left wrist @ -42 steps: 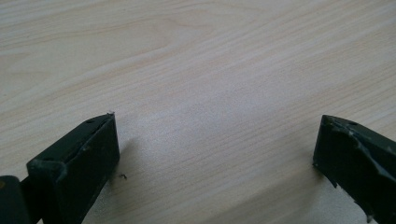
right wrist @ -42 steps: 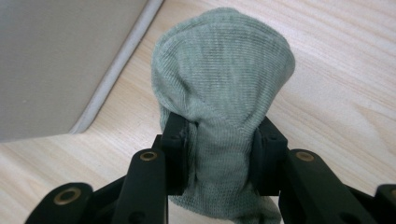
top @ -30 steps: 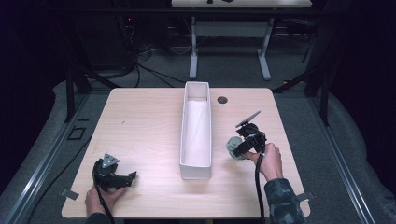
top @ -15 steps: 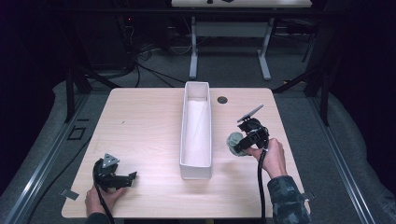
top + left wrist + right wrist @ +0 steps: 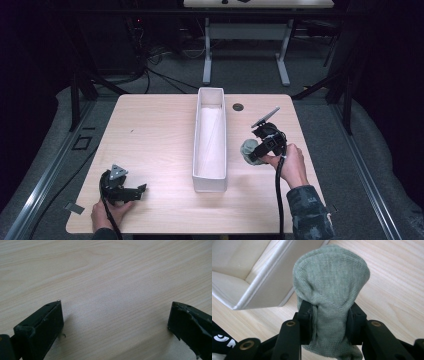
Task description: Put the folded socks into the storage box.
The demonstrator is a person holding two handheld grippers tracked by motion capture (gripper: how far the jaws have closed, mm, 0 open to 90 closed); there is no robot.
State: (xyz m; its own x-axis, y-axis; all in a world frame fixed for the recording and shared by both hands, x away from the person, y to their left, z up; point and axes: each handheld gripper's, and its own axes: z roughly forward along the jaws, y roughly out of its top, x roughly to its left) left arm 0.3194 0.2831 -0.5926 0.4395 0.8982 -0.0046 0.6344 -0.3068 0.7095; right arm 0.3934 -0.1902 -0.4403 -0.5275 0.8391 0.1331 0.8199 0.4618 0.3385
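Note:
A rolled grey-green sock (image 5: 331, 287) is pinched between the jaws of my right gripper (image 5: 329, 318), which is shut on it. In the high view the sock (image 5: 248, 149) hangs above the table just right of the long white bin (image 5: 210, 177), held by the right gripper (image 5: 255, 152). The bin's near corner (image 5: 262, 293) lies to the left in the right gripper view. My left gripper (image 5: 139, 190) rests low at the table's front left, open with nothing between its jaws. Bare wood shows between them in the left gripper view, where the left gripper (image 5: 115, 320) stands wide.
The white bin runs lengthwise down the middle of the wooden table (image 5: 150, 130), and its inside looks empty. A small dark round fitting (image 5: 238, 106) sits at the back right of the tabletop. Desk legs and cables stand on the dark floor beyond.
My right gripper has risen with the sock, lifting it off the tabletop beside the bin. The left gripper has stayed where it was.

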